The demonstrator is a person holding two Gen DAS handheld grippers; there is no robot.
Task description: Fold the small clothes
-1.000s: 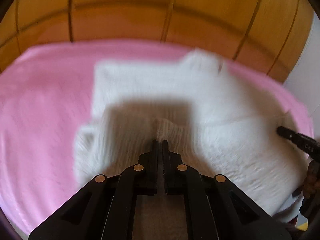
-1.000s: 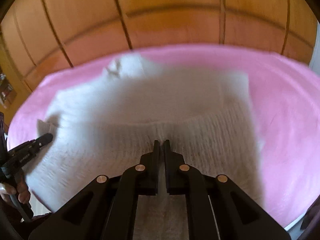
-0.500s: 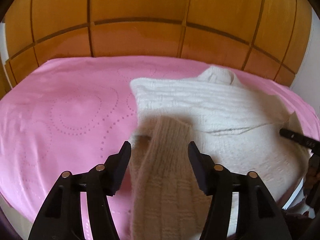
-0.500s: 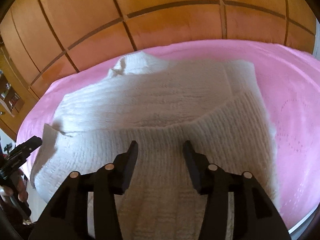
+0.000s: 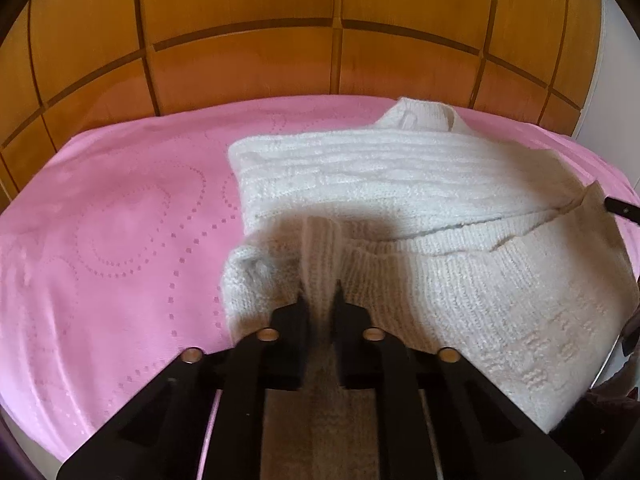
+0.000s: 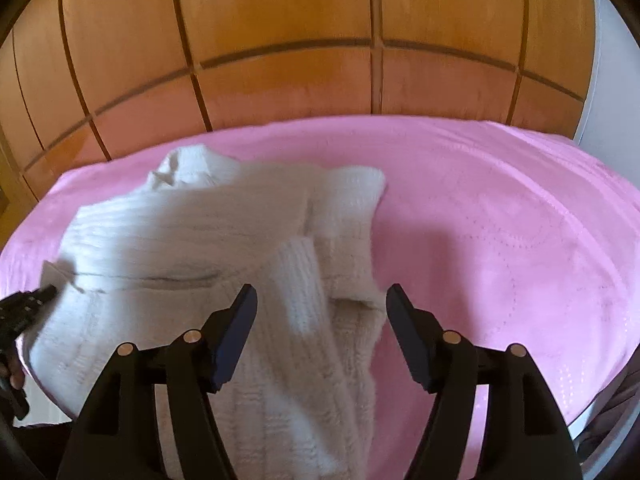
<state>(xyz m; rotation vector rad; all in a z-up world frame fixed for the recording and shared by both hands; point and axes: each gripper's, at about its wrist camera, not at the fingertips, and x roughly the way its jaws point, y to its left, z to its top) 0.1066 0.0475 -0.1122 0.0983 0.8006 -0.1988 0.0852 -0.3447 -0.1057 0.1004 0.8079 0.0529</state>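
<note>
White knit sweater (image 5: 400, 184): spread on pink bedspread (image 5: 112, 240), collar at 12 o'clock toward wooden headboard (image 5: 320, 52), one sleeve folded across body.
Left gripper (image 5: 319, 300): jaws just closing, now clamped on ribbed fold of sweater at 6 o'clock in left view.
Right gripper (image 6: 320, 312): jaws just opening, now apart; sleeve (image 6: 304, 304) lying between fingers (image 6: 236, 332), pads not pressing on it. Tip visible at 3 o'clock edge of left view.
</note>
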